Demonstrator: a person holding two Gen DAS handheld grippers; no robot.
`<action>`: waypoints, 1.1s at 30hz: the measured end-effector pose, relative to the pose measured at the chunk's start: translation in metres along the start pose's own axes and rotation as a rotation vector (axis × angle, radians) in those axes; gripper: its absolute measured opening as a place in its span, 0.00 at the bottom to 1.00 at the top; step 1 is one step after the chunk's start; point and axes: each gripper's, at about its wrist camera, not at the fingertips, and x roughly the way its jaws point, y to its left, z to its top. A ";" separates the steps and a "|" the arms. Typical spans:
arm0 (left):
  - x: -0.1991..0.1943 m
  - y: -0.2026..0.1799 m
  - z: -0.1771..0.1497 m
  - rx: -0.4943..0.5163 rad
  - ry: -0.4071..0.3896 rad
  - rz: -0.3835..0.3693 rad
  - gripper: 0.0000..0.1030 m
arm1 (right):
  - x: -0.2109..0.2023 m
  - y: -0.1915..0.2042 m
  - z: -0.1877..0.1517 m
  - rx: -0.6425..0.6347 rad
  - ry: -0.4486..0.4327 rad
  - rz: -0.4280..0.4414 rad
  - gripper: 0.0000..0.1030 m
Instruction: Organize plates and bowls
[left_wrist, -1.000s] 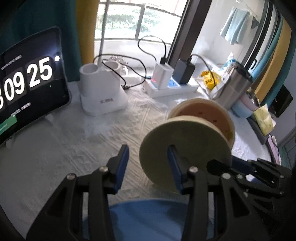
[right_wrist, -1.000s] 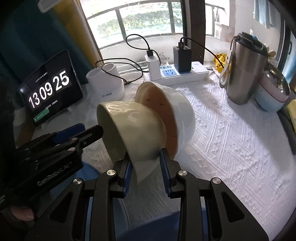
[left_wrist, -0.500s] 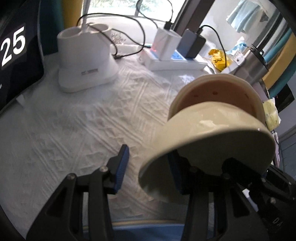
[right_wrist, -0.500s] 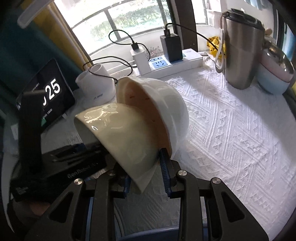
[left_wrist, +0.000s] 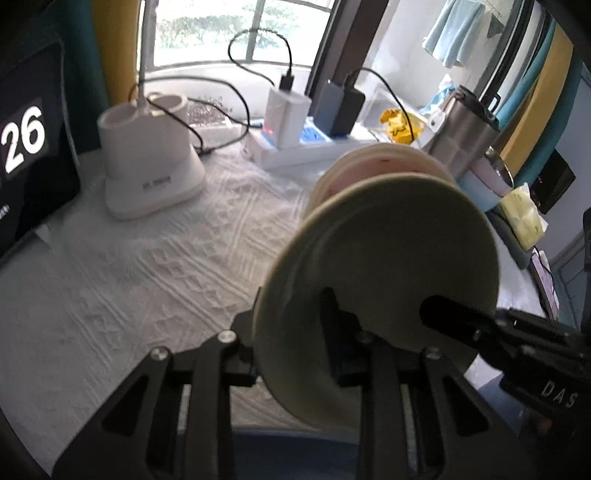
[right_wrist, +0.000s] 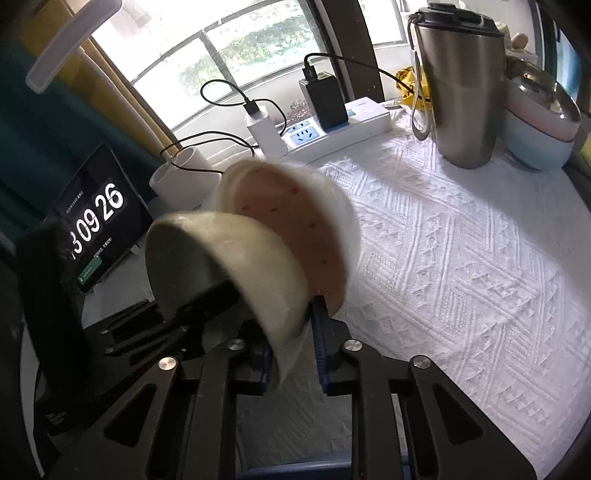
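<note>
A cream bowl (left_wrist: 384, 266) is held on its side above the table, nested against a white bowl with a pinkish inside (left_wrist: 380, 162). My left gripper (left_wrist: 291, 332) is shut on the cream bowl's rim, one finger outside and one inside. My right gripper (right_wrist: 293, 343) is shut on the rims of the cream bowl (right_wrist: 236, 266) and the white bowl (right_wrist: 303, 236) together. The left gripper's body shows dark at the left of the right wrist view.
The table carries a white textured cloth (right_wrist: 461, 258). At the back are a tablet clock (right_wrist: 96, 221), a white holder (left_wrist: 147, 162), a power strip with chargers (right_wrist: 332, 125), a steel tumbler (right_wrist: 465, 85) and stacked pastel bowls (right_wrist: 539, 125).
My left gripper has closed on the cream bowl's rim; before, it stood open beside it. The bowls have tilted and shifted slightly.
</note>
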 end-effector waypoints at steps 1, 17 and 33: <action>-0.004 -0.001 0.001 -0.002 -0.012 0.000 0.27 | -0.001 0.001 -0.001 -0.005 -0.001 0.008 0.19; -0.049 -0.024 0.005 0.016 -0.106 0.021 0.26 | -0.032 -0.003 -0.002 -0.015 -0.065 0.090 0.17; -0.098 -0.065 0.001 0.059 -0.194 0.045 0.26 | -0.080 -0.016 -0.008 -0.009 -0.141 0.166 0.17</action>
